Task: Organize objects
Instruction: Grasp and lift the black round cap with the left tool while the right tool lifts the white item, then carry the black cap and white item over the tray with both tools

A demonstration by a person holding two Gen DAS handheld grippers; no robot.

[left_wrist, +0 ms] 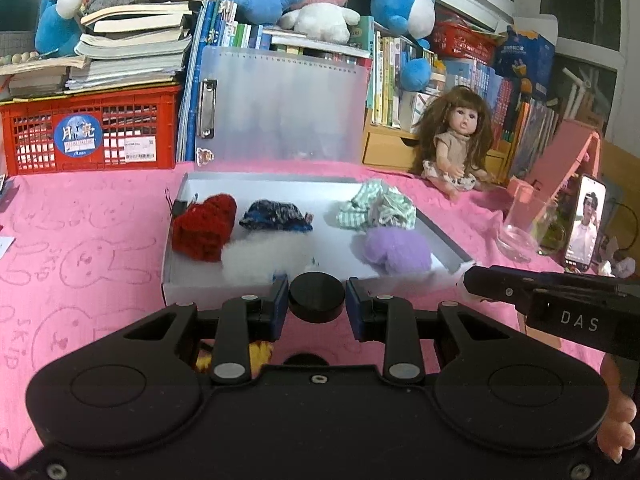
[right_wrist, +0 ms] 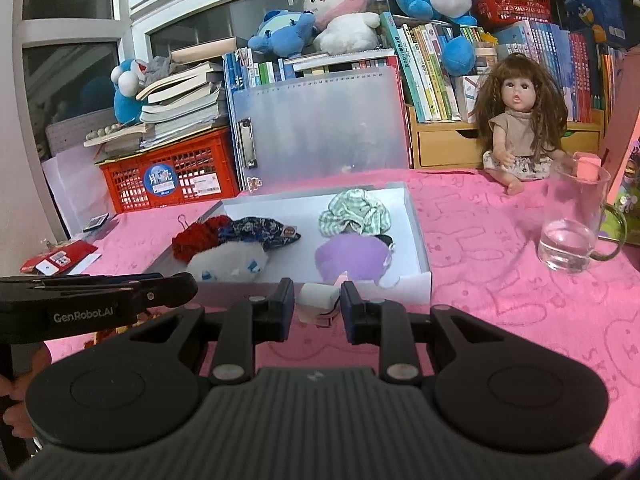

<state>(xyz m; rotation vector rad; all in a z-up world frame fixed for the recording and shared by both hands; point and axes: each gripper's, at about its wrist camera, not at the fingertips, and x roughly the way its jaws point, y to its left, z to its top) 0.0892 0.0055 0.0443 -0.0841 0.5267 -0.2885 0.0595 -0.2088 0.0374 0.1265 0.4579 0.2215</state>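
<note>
A shallow white box (left_wrist: 264, 178) (right_wrist: 418, 226) lies on the pink cloth. It holds a red knitted piece (left_wrist: 204, 226), a dark blue patterned piece (left_wrist: 274, 216), a white fluffy piece (right_wrist: 228, 262), a green striped scrunchie (left_wrist: 376, 208) and a purple fluffy piece (left_wrist: 396, 250). My left gripper (left_wrist: 317, 292) hovers just before the box's near edge, shut on a black round disc (left_wrist: 317, 300). To its right, my right gripper (right_wrist: 317, 296) is shut on a small white block (right_wrist: 316, 300), also at the near edge. Each gripper's tip shows in the other's view.
A glass mug (right_wrist: 572, 236) with a little water and a propped phone (left_wrist: 586, 224) stand right of the box. A doll (right_wrist: 520, 128) sits behind them. A red crate (left_wrist: 92, 132), a translucent clipboard (left_wrist: 280, 108), books and plush toys line the back.
</note>
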